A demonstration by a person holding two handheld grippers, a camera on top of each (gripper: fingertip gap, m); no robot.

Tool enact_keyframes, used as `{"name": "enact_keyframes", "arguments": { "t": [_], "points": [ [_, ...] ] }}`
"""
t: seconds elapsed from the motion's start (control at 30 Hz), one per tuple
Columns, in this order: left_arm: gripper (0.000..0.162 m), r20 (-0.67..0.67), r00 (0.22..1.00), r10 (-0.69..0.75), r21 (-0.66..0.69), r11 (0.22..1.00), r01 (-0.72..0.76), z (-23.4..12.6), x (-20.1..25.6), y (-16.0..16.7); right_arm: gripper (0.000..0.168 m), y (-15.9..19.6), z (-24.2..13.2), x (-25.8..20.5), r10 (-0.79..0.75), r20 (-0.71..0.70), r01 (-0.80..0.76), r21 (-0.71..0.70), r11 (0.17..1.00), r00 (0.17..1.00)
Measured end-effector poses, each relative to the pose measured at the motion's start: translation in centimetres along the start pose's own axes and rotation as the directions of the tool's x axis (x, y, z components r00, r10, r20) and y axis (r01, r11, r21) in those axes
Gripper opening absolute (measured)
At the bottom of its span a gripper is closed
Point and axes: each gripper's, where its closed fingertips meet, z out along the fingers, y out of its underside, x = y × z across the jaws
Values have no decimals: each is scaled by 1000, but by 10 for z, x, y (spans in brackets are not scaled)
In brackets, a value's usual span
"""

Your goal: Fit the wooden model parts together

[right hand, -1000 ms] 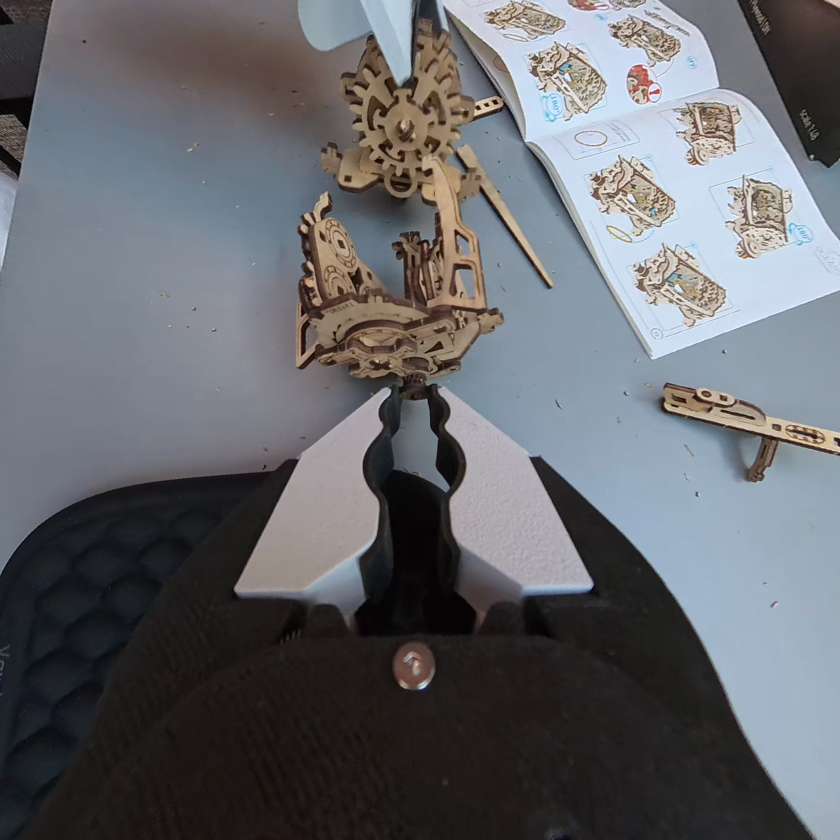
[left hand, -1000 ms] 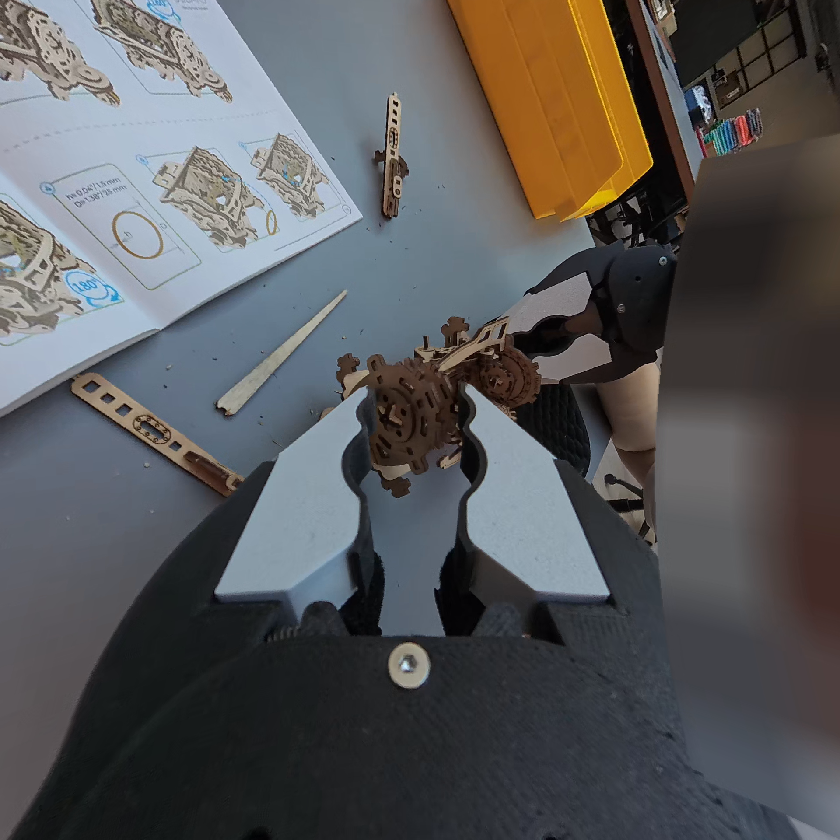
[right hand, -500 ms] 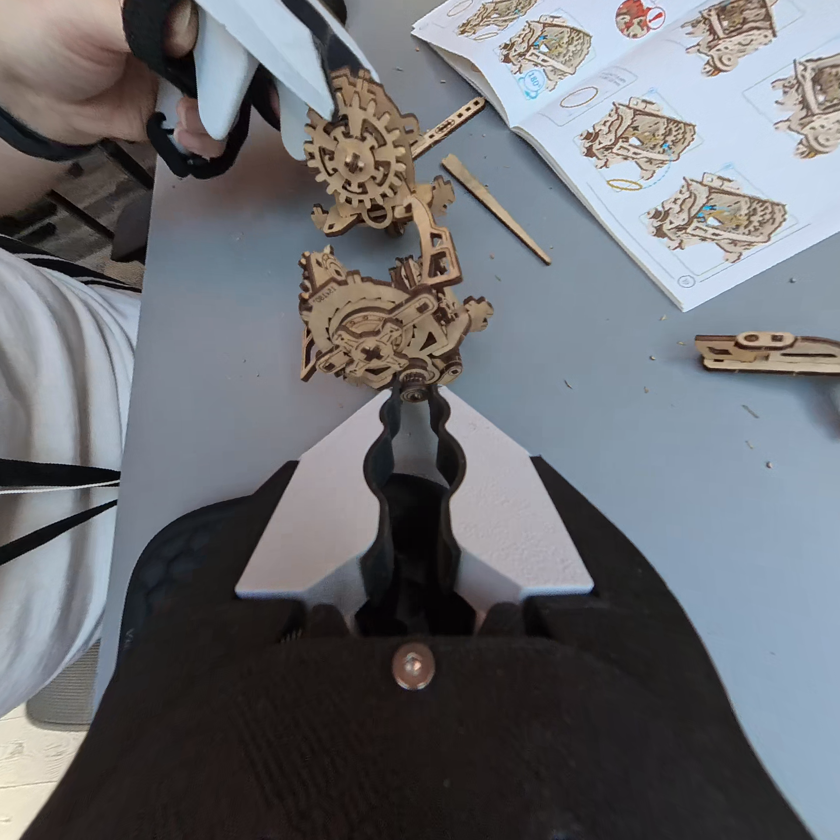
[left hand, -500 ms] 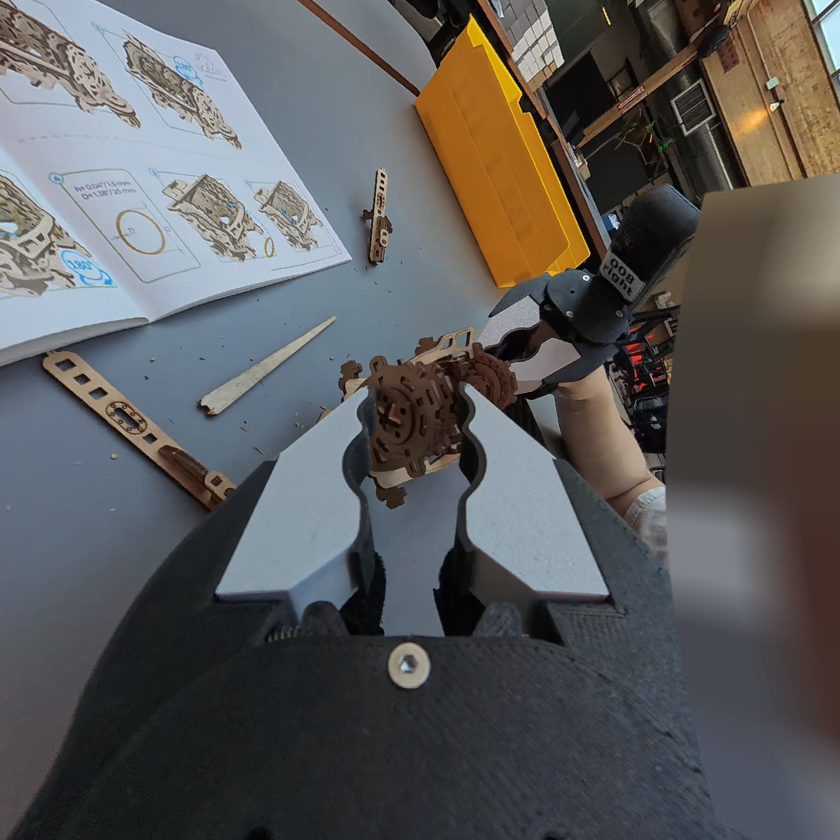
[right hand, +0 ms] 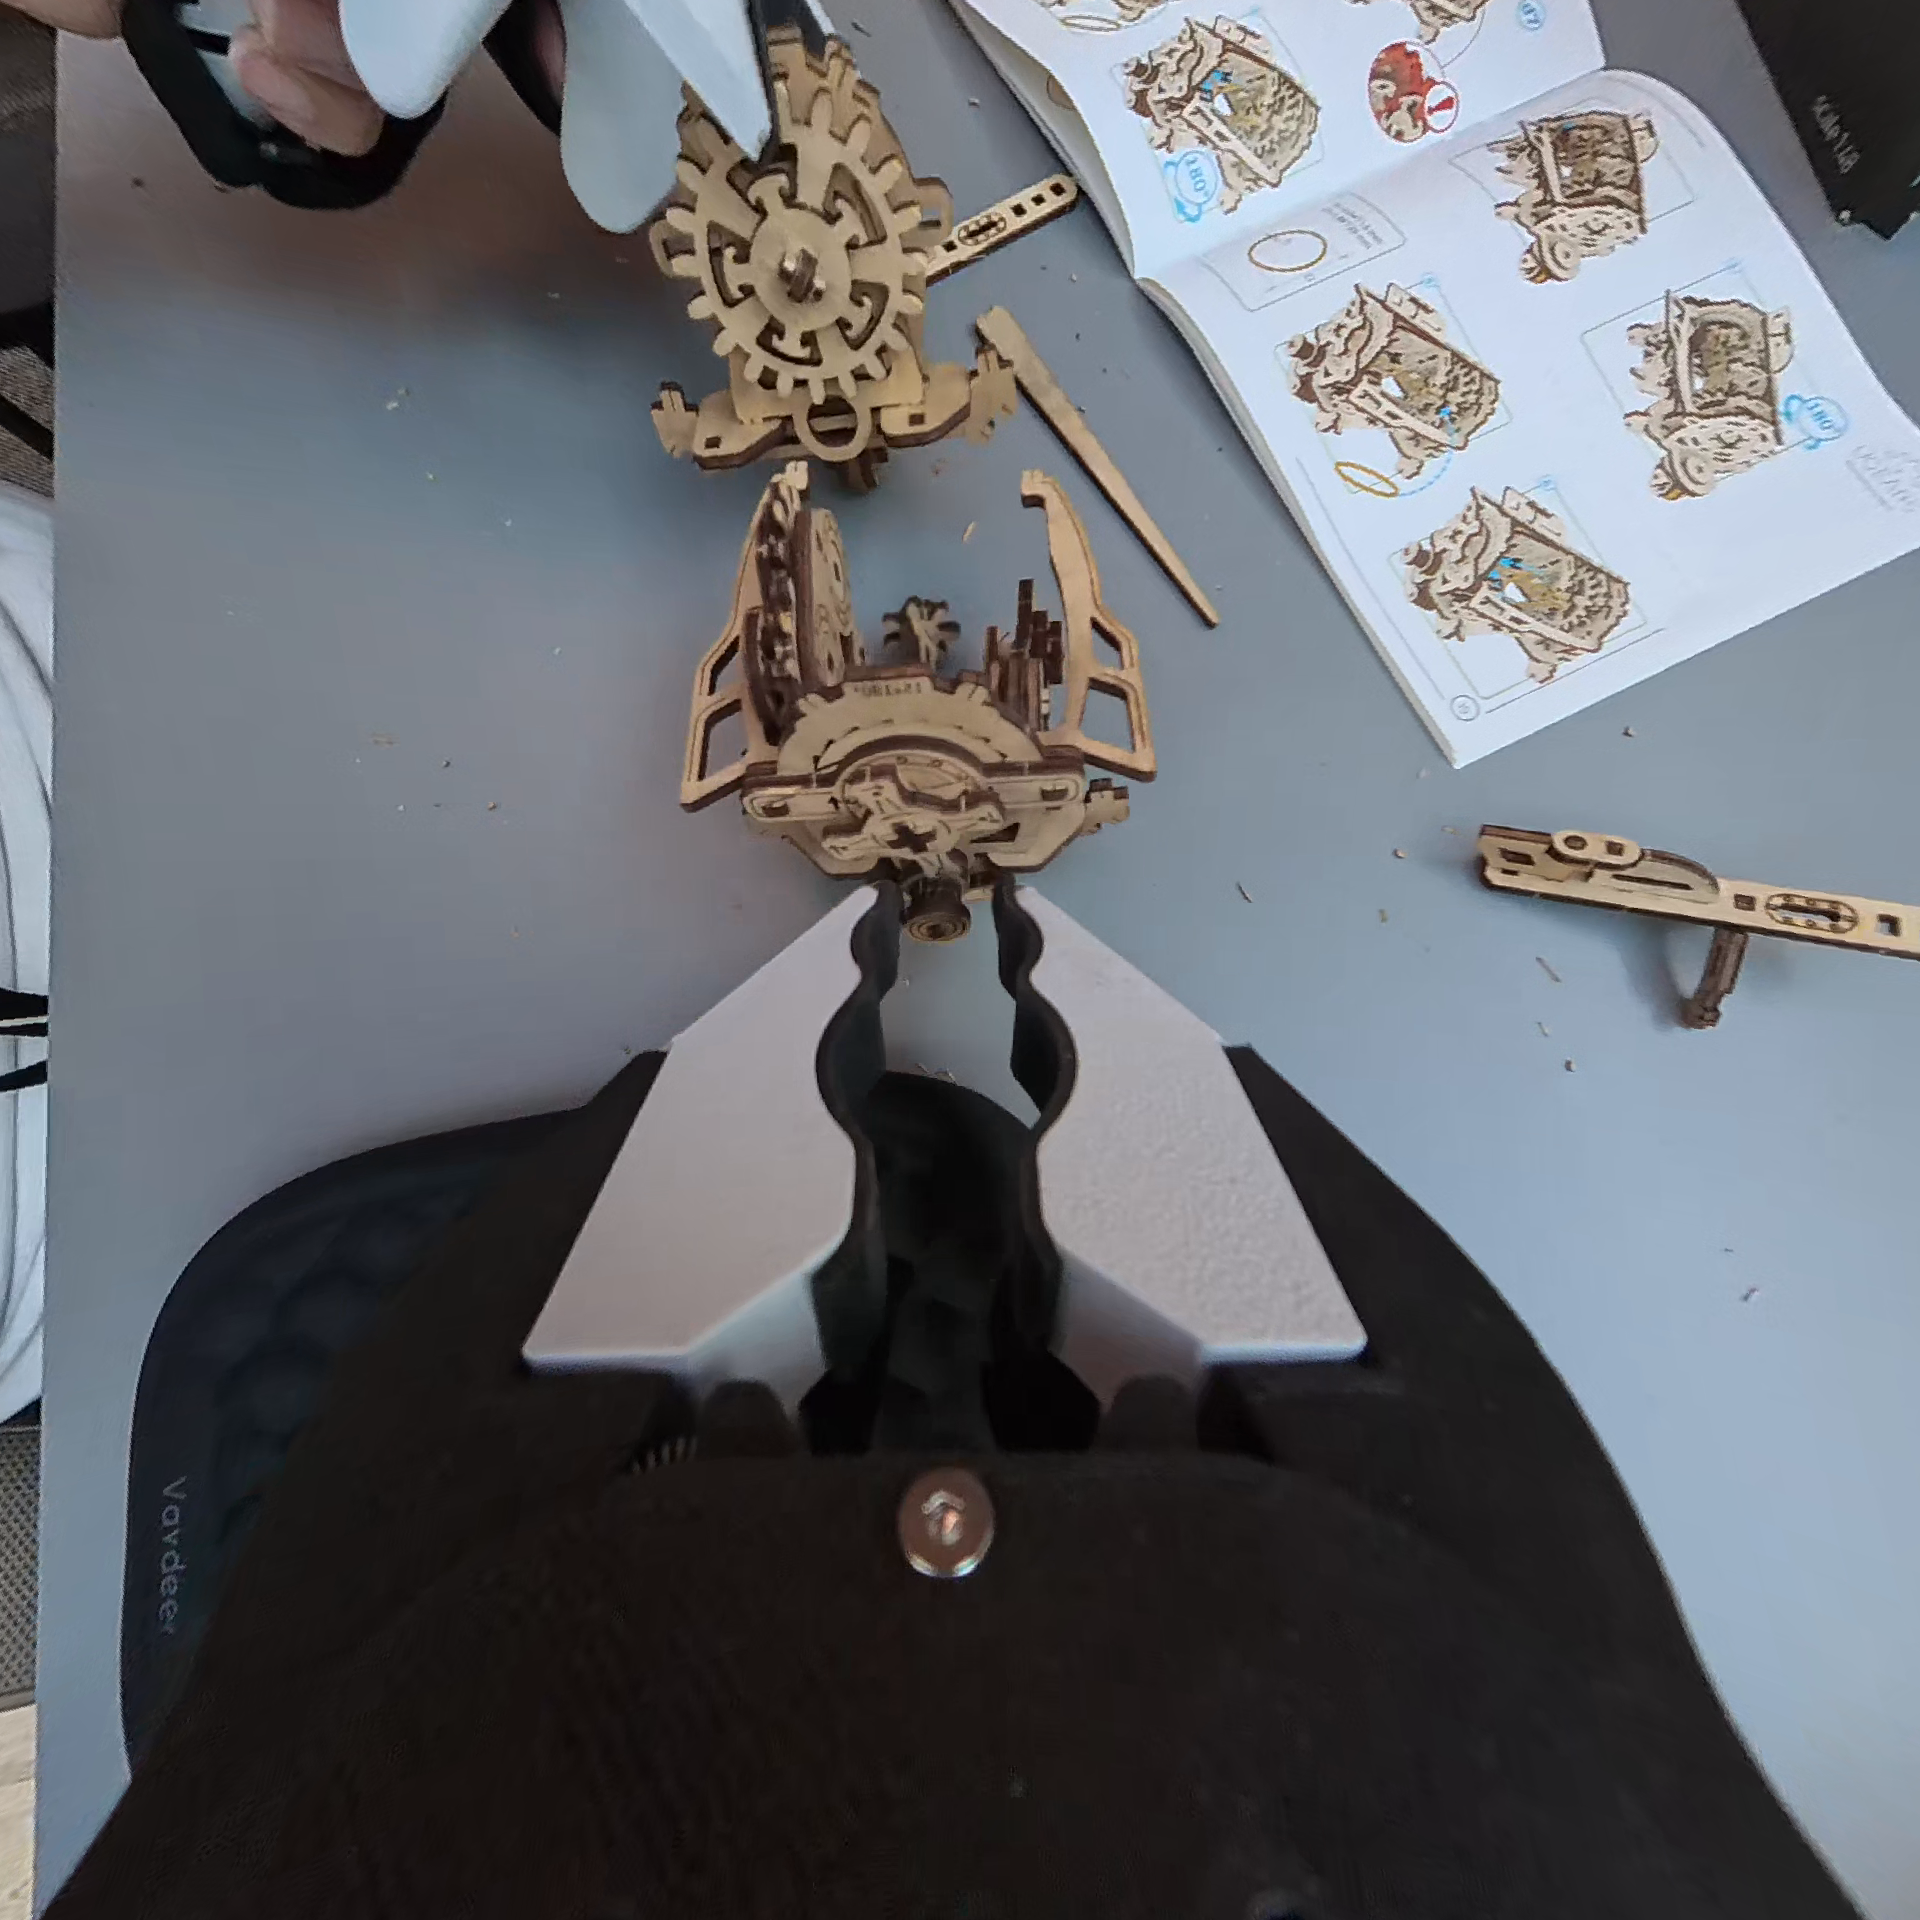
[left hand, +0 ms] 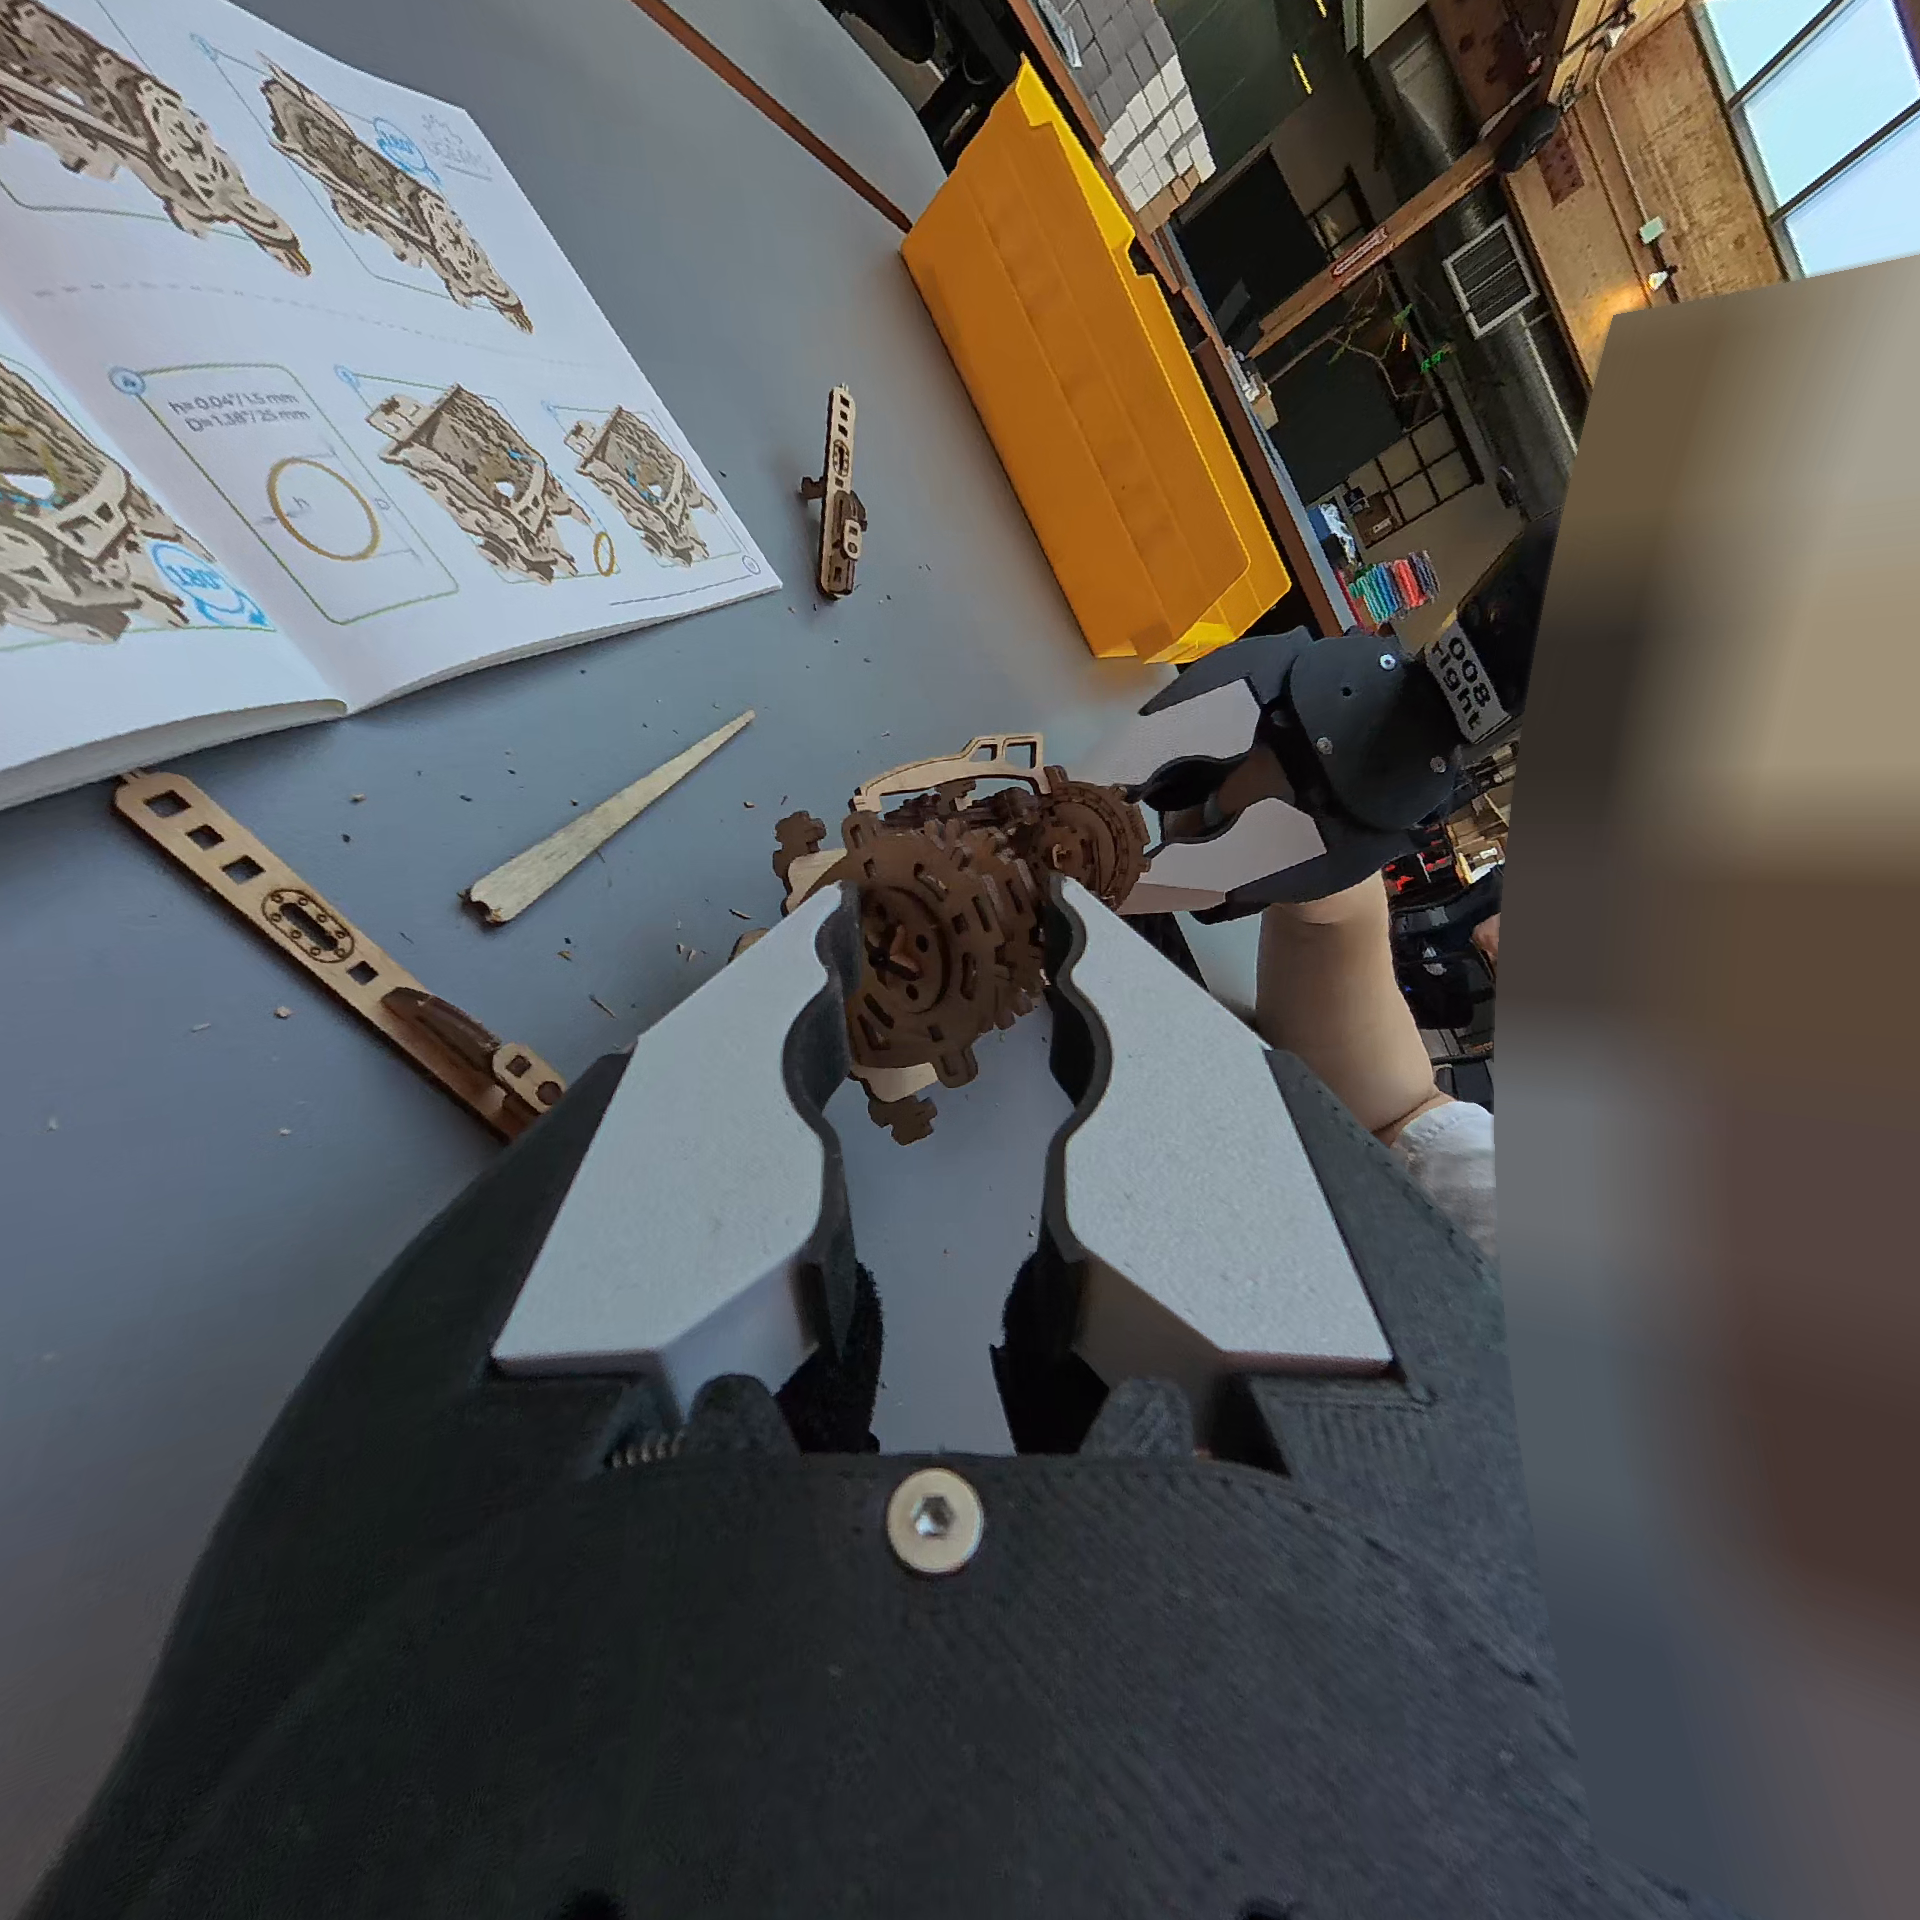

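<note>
Table (right hand: 312, 831), grey, littered with wood crumbs. One instruction booklet (right hand: 1507, 364), open, lies at the far right in the right wrist view; one black box corner (right hand: 1849, 104) shows beyond it. One yellow bin (left hand: 1091, 416) stands at the table's far edge in the left wrist view. One tapered wooden stick (right hand: 1101, 468) lies between booklet and held parts. Two slotted wooden strips: one (right hand: 1704, 904) well to the right of the right gripper, one (left hand: 322, 935) beside the booklet's near edge and partly hidden by the left gripper's body.

Wooden model parts, two, both held above the table, neither resting on it. Left gripper (left hand: 951, 914) pinches the gear assembly (right hand: 800, 281) across its toothed wheels. Right gripper (right hand: 940, 914) is pressed onto a small axle knob at the base of the frame assembly (right hand: 914, 727). Gear assembly sits just beyond the frame's two upright arms, near but apart; nothing stands between them. One dark cushion (right hand: 260, 1351) lies under the right gripper.
</note>
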Motion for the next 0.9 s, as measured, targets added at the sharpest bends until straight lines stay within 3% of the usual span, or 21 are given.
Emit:
{"name": "enact_keyframes", "arguments": {
  "t": [0.4,0.57,0.73,0.9],
  "points": [
    [32,-33,999,-18,3,1000,18,3,1,-1,12,-1,3,1,34,48,-37,64,997,998],
    [32,-72,996,-54,36,998,57,1,1,-5,12,-8,0,-1,78,132,-96,137,986,988],
    [32,-160,984,-74,83,993,88,-4,4,-10,11,-30,-14,-4,-6,142,-36,297,954,990],
    [32,-209,978,9,119,993,17,-8,12,-14,11,-40,-14,-17,-89,140,39,328,944,986]
  ]
}}
